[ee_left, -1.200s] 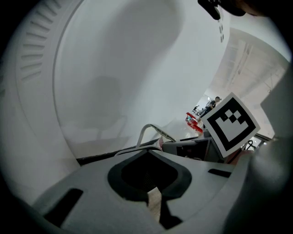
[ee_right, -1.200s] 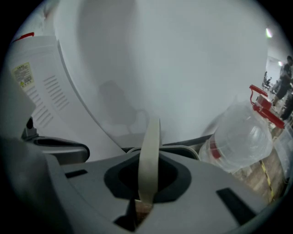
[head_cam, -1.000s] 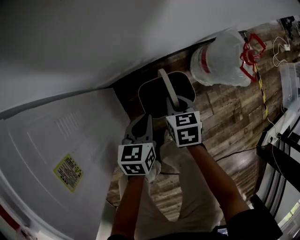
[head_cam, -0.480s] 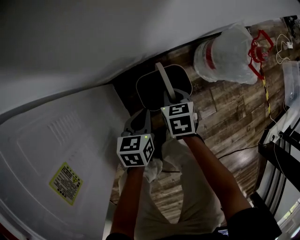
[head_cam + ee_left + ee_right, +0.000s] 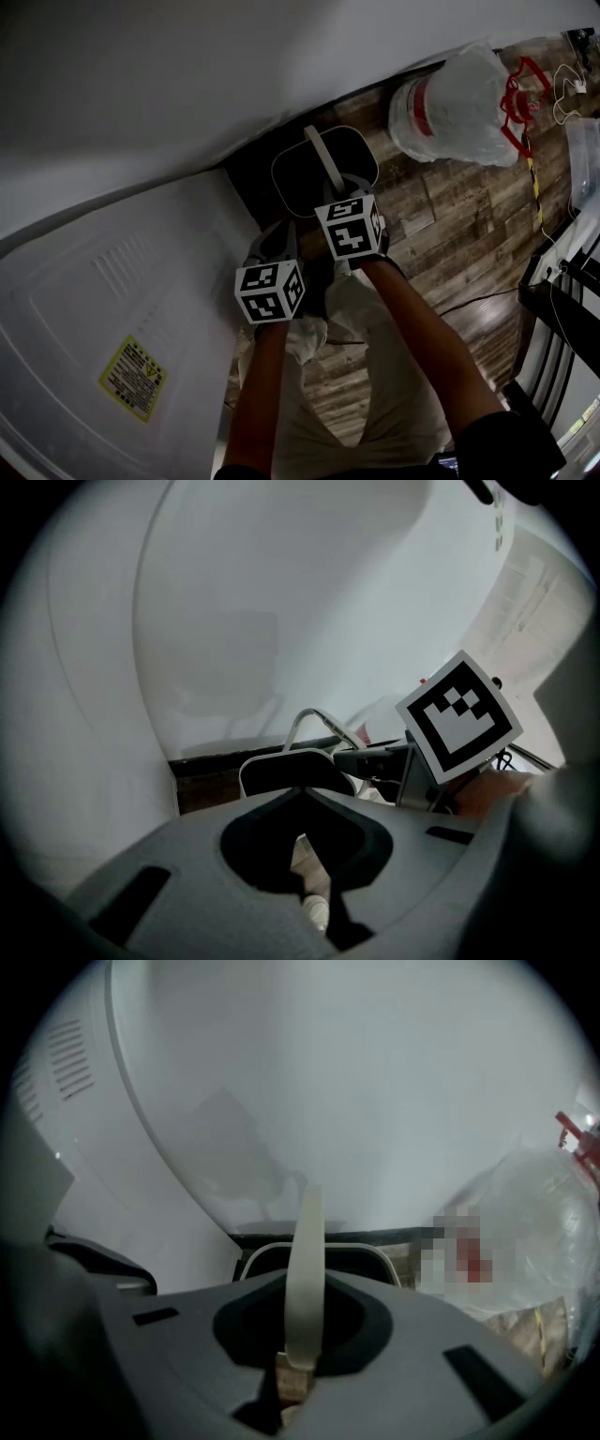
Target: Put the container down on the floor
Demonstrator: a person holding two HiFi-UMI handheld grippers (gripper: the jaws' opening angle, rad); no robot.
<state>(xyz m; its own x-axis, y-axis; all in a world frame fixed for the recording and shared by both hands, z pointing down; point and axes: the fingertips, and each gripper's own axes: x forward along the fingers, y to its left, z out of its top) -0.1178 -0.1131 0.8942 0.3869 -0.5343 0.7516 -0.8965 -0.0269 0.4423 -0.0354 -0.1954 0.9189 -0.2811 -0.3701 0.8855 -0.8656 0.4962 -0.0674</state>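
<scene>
A dark container [image 5: 302, 180] with a pale rim sits low over the wood floor [image 5: 450, 225], close to the white wall. Its white handle [image 5: 322, 157] arches upright. My right gripper [image 5: 338, 190] is shut on that handle, and in the right gripper view the strap [image 5: 305, 1279] runs straight down between the jaws [image 5: 291, 1384]. My left gripper [image 5: 277, 244] hangs just to the left of the container, with nothing in it and its jaws together [image 5: 309, 892]. From the left gripper view I see the container [image 5: 286, 769] ahead and the right gripper's marker cube [image 5: 457, 714].
A big white appliance [image 5: 112, 309] with a yellow label [image 5: 131, 367] stands at the left. A large bottle in a clear plastic bag [image 5: 455, 108] lies on the floor to the right, with a red frame [image 5: 517, 94] beside it. A black rack [image 5: 562, 309] lines the right edge.
The right gripper, with the handle and container, has slid slightly toward the top left of the head view and looks smaller. The left gripper has followed beside it.
</scene>
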